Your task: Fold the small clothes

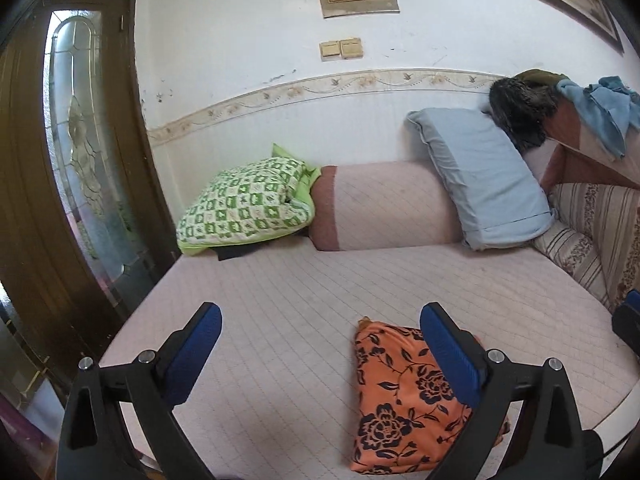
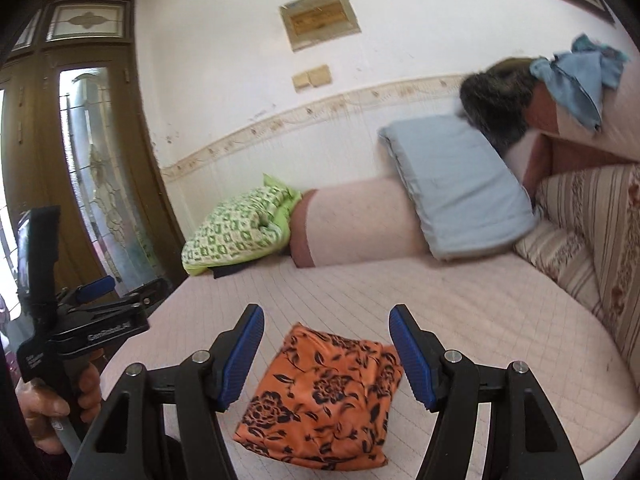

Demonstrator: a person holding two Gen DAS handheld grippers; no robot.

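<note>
An orange cloth with a black flower print [image 1: 404, 400] lies folded into a small square on the pink quilted mattress [image 1: 320, 288]. It also shows in the right wrist view [image 2: 320, 392]. My left gripper [image 1: 320, 340] is open and empty, held above the mattress with the cloth under its right finger. My right gripper [image 2: 326, 344] is open and empty, hovering over the cloth, which lies between its fingers. The left gripper [image 2: 100, 300] shows at the left edge of the right wrist view, held in a hand.
A green patterned pillow [image 1: 248, 204], a pink bolster [image 1: 384, 204] and a light blue pillow [image 1: 484, 180] line the wall. A striped cushion [image 1: 592, 232] and a headboard with blue clothes [image 1: 600, 108] stand right. A wooden glass door [image 1: 80, 160] is left.
</note>
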